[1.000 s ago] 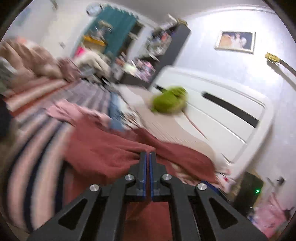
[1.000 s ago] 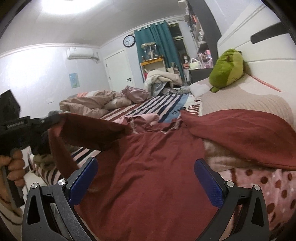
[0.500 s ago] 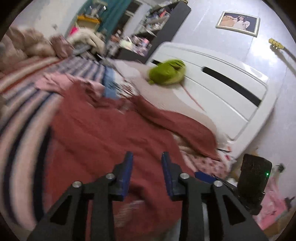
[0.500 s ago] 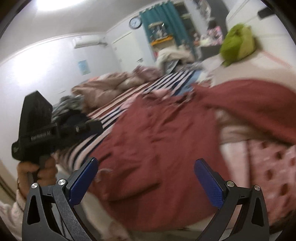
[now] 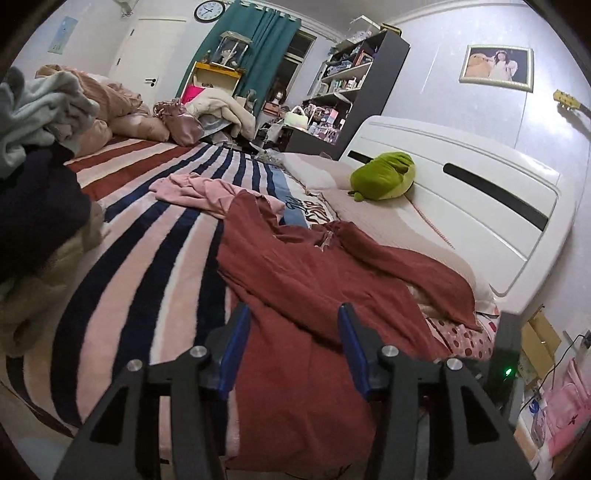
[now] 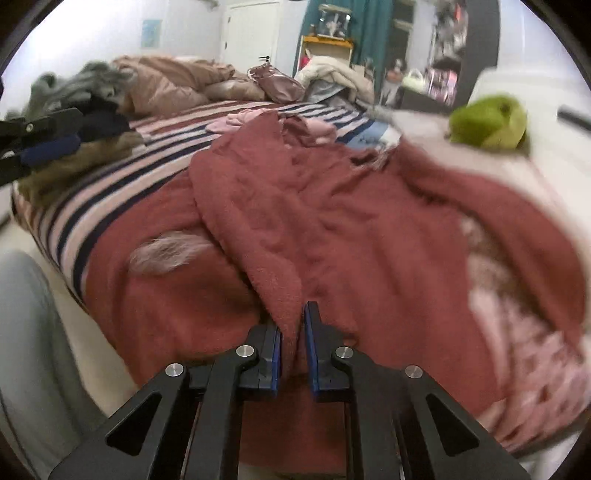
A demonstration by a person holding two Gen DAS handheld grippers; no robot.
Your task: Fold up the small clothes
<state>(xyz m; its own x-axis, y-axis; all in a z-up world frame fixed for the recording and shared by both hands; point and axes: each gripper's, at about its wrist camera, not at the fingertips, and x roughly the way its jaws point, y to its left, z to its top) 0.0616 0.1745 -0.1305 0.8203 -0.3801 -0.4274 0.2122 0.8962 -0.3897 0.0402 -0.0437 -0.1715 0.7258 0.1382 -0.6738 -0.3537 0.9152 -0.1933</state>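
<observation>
Right gripper jaws have just been closing and now pinch a fold of the red garment, which stretches ahead across the bed. Left gripper, jaws opening, holds nothing.

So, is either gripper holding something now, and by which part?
The right gripper pinches a raised fold of the red garment near its lower edge. The left gripper holds nothing; its jaws are open.

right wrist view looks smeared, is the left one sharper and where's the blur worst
Left wrist view: sharp, clock readable, edges bent by the fisheye. Right wrist view: motion blur, worst at the green plush and right edge; right gripper stays crisp.
</observation>
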